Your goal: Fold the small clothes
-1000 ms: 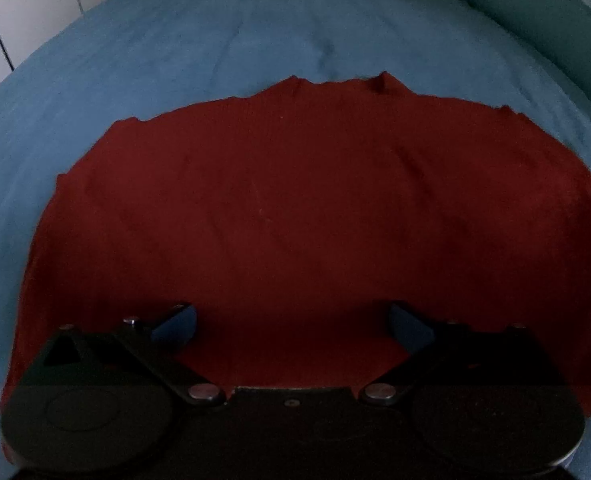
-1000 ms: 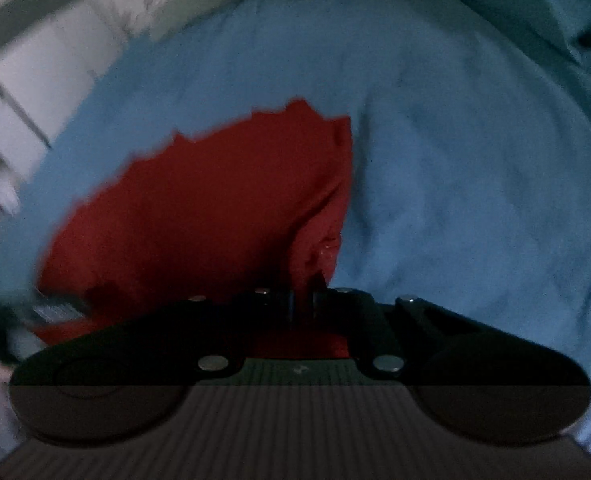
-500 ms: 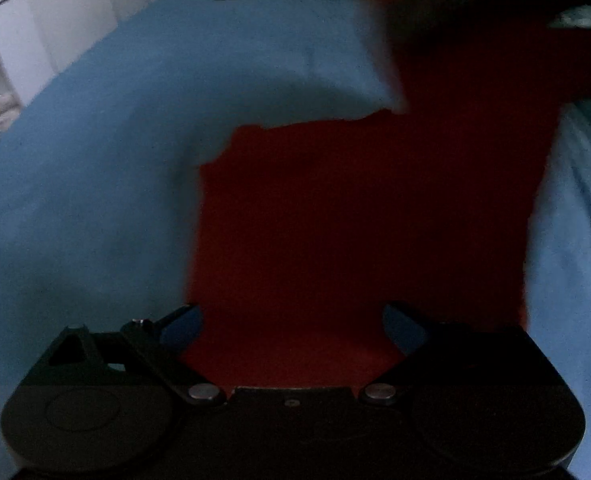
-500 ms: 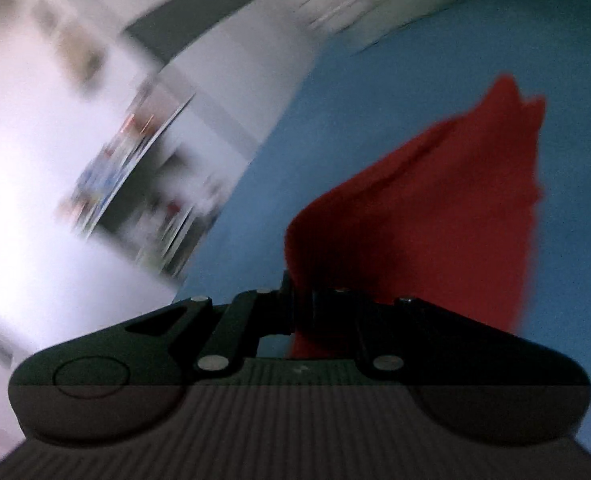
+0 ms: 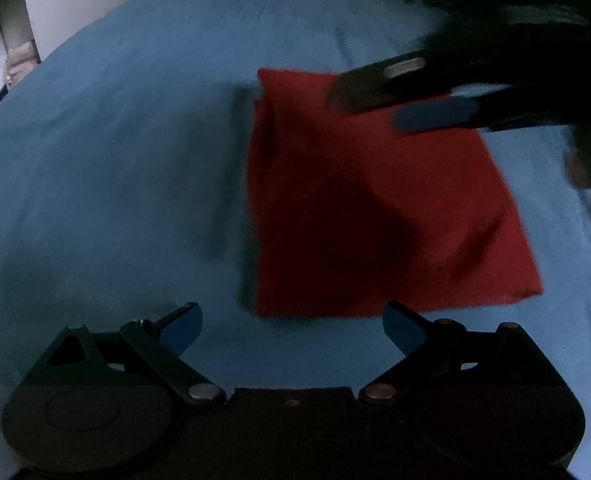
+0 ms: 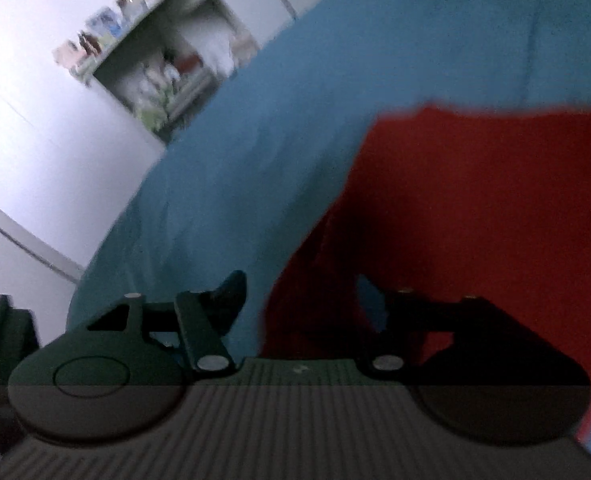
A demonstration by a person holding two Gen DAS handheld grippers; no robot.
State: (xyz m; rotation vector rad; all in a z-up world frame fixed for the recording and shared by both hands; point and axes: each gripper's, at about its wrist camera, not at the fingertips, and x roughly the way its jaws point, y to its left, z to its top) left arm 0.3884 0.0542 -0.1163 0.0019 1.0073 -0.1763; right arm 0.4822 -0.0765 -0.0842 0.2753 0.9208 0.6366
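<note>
Two grippers frame the job: nearest, the left gripper (image 5: 291, 326) hangs with jaws apart and empty just short of the folded red garment (image 5: 375, 216) on the bed (image 5: 115, 140), while the right gripper (image 5: 411, 100), jaws opening and empty, hovers over its far edge.

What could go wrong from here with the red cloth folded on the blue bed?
1. The right gripper hangs low over the red cloth's far edge as its jaws open; a finger could snag the top layer and undo the fold.
2. The cloth's left edge looks puffed and uneven, so another fold may come out crooked unless it is smoothed.
3. The blue bedcover is soft and creased, so the cloth may shift when pressed.
</note>
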